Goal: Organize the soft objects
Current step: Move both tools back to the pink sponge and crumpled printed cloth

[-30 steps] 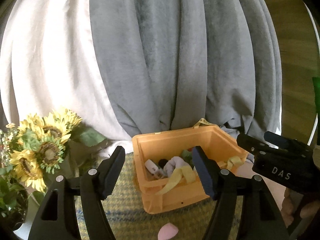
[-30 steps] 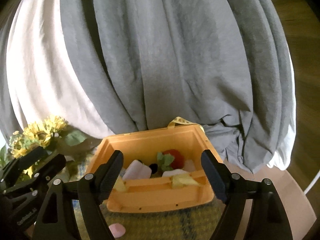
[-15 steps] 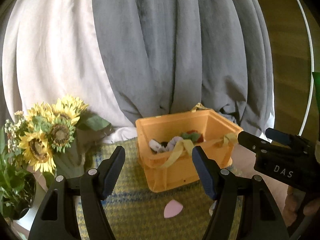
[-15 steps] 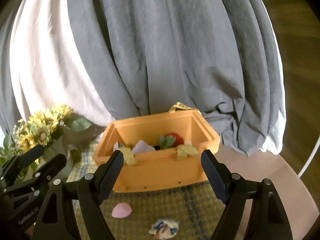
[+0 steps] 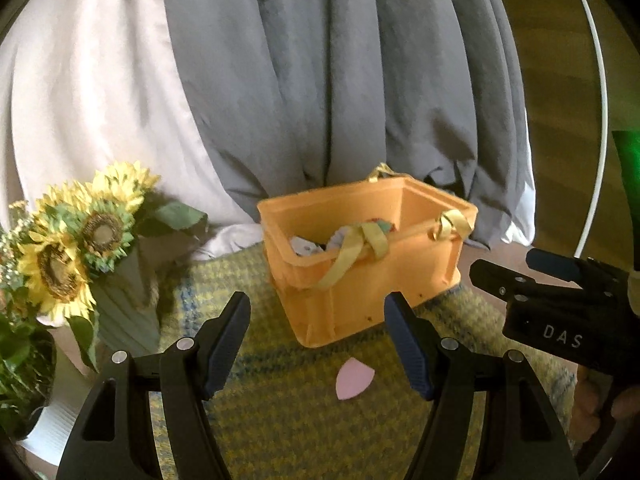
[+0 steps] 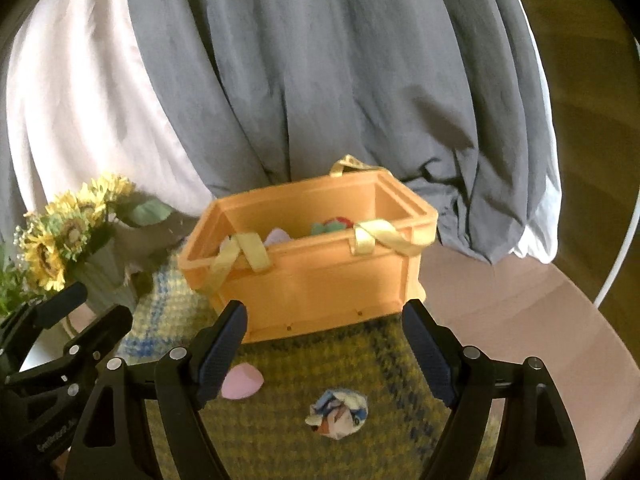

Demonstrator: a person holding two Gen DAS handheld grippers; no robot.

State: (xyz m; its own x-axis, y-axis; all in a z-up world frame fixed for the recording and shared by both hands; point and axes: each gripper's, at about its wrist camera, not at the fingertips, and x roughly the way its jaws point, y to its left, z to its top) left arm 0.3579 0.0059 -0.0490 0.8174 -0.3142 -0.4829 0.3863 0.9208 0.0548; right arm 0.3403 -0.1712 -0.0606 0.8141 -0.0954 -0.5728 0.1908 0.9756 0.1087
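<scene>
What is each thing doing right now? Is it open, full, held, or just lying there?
Orange bin: upright, no lid, soft toys inside.
Yellow straps: draped over the bin's rim.
Pink piece: loose on the mat, not held.
Crumpled cloth ball: loose on the mat, not held.
Left gripper: open, empty.
Right gripper: open, empty.
Sunflowers: standing in a vase.

Round, pale pinkish bench (image 6: pixel 520 320) under me. Yellow-green checked mat (image 6: pixel 360 360) with blue stripes covers most of it; bare top shows at 3 o'clock. On the mat: orange crate (image 6: pixel 320 280) at 12 o'clock, pink wedge-shaped soft piece (image 6: pixel 242 380) toward 8 o'clock of the crate, crumpled white, blue and orange soft bundle (image 6: pixel 338 408) at 6 o'clock. Ribbed vase of sunflowers (image 5: pixel 124 312) at 9 o'clock, off the mat edge as far as I can tell.
</scene>
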